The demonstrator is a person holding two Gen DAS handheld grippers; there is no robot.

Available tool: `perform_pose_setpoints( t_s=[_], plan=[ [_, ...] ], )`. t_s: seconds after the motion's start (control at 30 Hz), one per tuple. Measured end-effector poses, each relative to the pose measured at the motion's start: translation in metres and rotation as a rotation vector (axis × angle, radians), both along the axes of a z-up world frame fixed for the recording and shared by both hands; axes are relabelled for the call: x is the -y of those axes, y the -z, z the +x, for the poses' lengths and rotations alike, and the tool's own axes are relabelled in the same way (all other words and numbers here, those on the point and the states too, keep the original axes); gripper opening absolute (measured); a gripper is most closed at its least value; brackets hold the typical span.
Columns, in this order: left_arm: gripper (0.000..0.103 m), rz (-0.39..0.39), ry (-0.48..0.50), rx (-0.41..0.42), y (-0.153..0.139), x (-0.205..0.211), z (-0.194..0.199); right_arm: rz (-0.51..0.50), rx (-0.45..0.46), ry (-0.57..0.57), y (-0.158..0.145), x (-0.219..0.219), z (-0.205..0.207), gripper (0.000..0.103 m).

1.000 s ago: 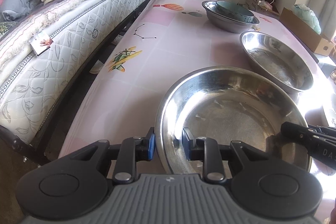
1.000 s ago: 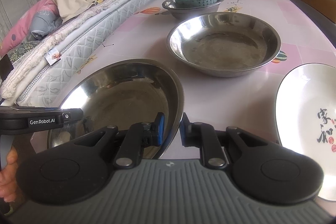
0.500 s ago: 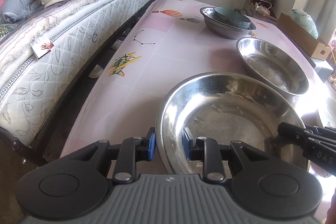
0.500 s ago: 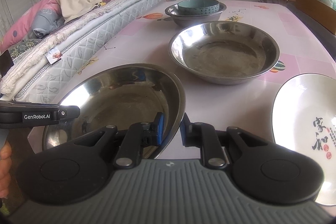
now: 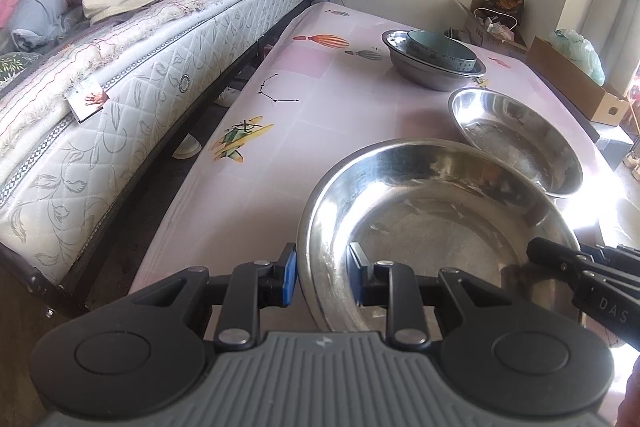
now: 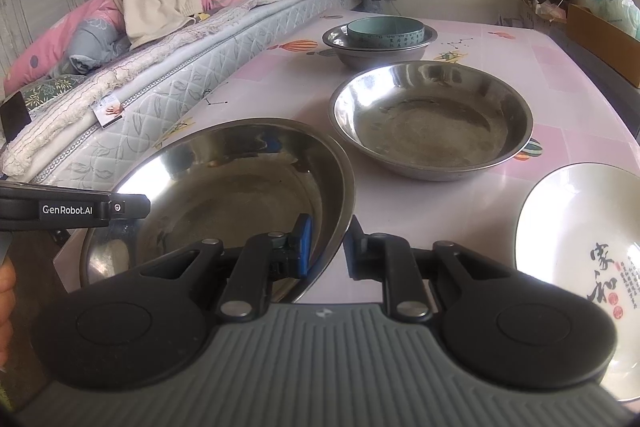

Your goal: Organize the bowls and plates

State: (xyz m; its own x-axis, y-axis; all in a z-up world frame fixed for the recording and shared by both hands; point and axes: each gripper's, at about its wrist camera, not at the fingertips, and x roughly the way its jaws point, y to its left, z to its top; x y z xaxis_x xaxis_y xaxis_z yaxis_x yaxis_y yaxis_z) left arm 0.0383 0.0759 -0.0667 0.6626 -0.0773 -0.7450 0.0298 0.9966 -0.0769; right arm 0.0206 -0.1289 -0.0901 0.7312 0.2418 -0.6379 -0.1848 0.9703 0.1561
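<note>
Left tongs (image 5: 322, 277) and right tongs (image 6: 326, 247) pinch opposite rims of the near steel pan (image 5: 432, 227), nearly closed; lifting level should nest it into the pan ahead (image 6: 432, 119).

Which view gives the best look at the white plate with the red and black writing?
The right wrist view. The white plate lies on the table at the right edge of that picture, its writing clear, though its right side is cut off. In the left wrist view that spot is lost in glare, so the plate cannot be made out.
</note>
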Motion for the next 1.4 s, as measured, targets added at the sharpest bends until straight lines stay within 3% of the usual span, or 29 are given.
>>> perform_pose_setpoints(
  t_s=[0.83,1.4],
  plan=[
    [0.026,0.014,0.045,0.05,-0.018,0.017,0.008,0.02,0.037,0.038,-0.012,0.012,-0.009,0.018],
    [0.026,-0.029,0.224,0.071,-0.031,0.101,0.068,0.022,0.047,0.219,-0.03,0.092,0.01,0.022]
  ],
)
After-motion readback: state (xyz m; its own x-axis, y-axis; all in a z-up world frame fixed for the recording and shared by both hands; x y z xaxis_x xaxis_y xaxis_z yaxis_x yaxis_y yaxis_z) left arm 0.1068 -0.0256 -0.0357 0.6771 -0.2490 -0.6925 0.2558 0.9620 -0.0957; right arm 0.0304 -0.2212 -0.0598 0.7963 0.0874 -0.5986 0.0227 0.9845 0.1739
